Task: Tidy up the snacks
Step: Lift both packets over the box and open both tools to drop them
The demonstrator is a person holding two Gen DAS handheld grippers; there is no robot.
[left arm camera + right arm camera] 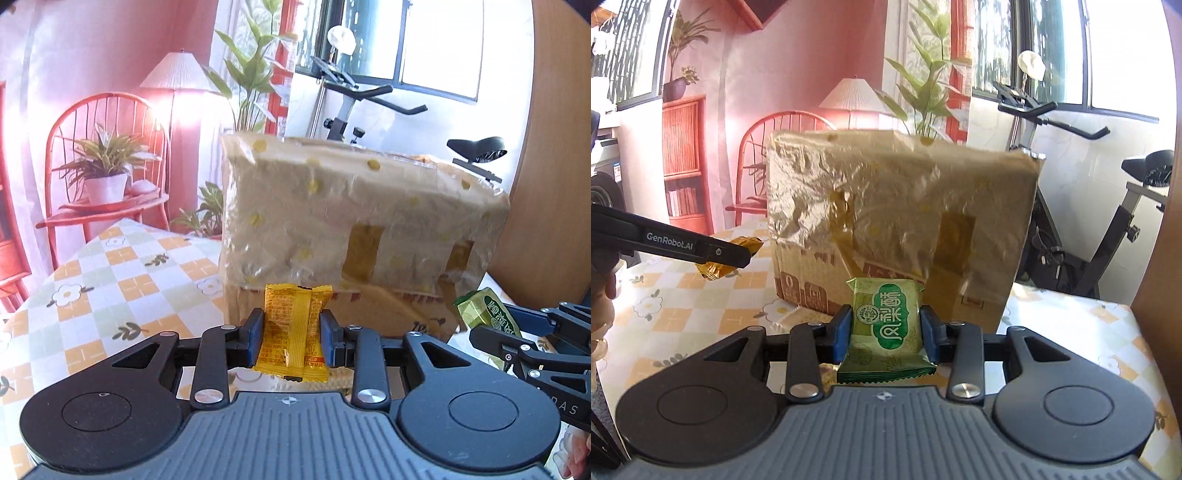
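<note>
Checked floral tablecloth [122, 273] | left gripper [291, 326] clamps yellow foil snack packet [293, 328]; right gripper [884, 332] clamps green pastry packet [886, 332] (both aloft) | beyond: plastic-wrapped cardboard box [897, 214] | step: carrying; next: release into box, likely.

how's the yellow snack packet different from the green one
The yellow packet sits clamped in the left gripper; the green packet sits clamped in the right gripper. The yellow packet shows its back seam and small red print toward its camera, while the green packet shows large green characters on its face. The green packet looks wider and squarer; the yellow packet looks narrower. Both are sealed single wrappers with crimped ends, held off the table in front of the plastic-covered cardboard box.
</note>
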